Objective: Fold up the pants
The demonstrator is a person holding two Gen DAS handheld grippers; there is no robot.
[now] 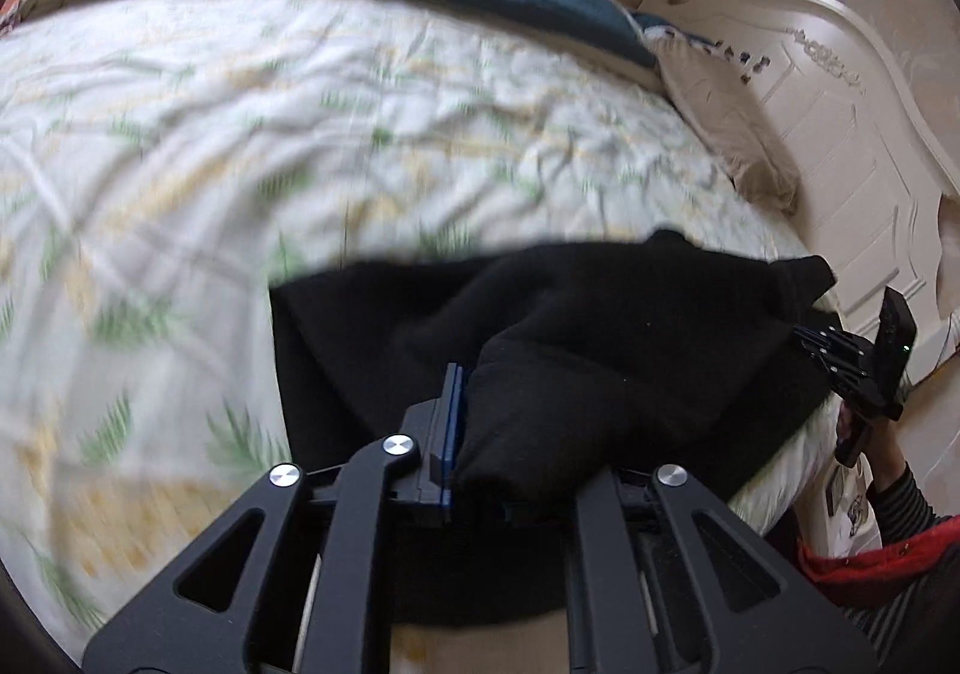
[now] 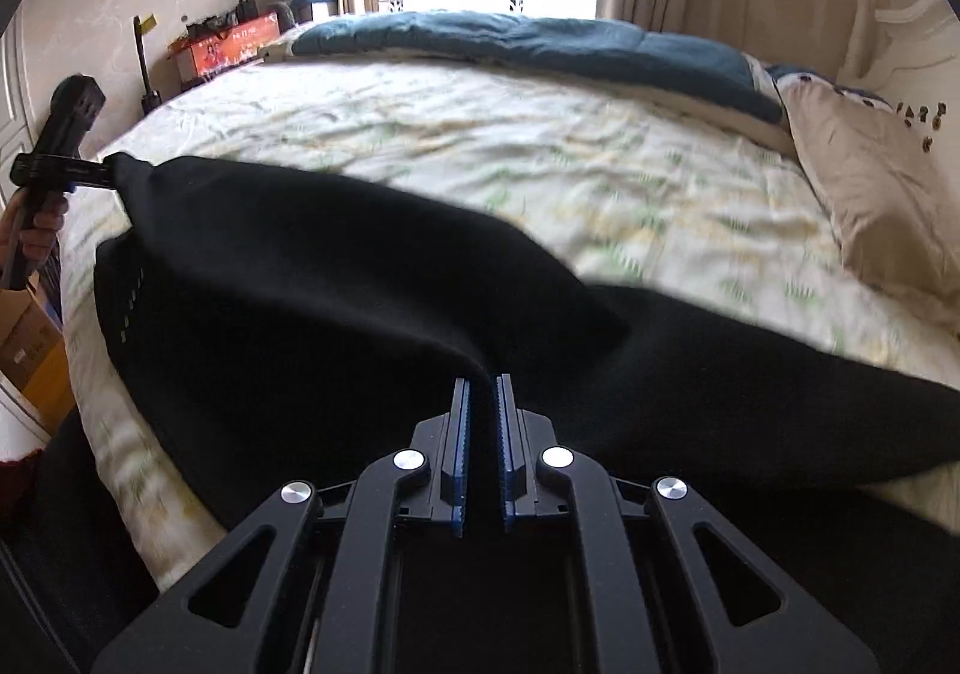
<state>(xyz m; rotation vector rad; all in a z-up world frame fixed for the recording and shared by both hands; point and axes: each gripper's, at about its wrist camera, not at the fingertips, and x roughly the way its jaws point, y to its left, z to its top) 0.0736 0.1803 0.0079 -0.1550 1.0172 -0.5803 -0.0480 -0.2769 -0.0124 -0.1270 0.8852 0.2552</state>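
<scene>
Both tools were matte black plastic. The left gripper (image 1: 480, 434) had two forked linkage arms with long triangular cut-outs, each capped by round silver screws (image 1: 400, 444), and a finger faced with a blue ribbed pad (image 1: 451, 434). The right gripper (image 2: 482, 446) had the same build, with toothed blue pads (image 2: 461, 452) on both fingers. Behind each tool sat a thick black handle. The left hand (image 2: 42, 227) was bare skin; the right arm wore a grey-and-black striped sleeve (image 1: 900, 500) beside red cloth.
</scene>
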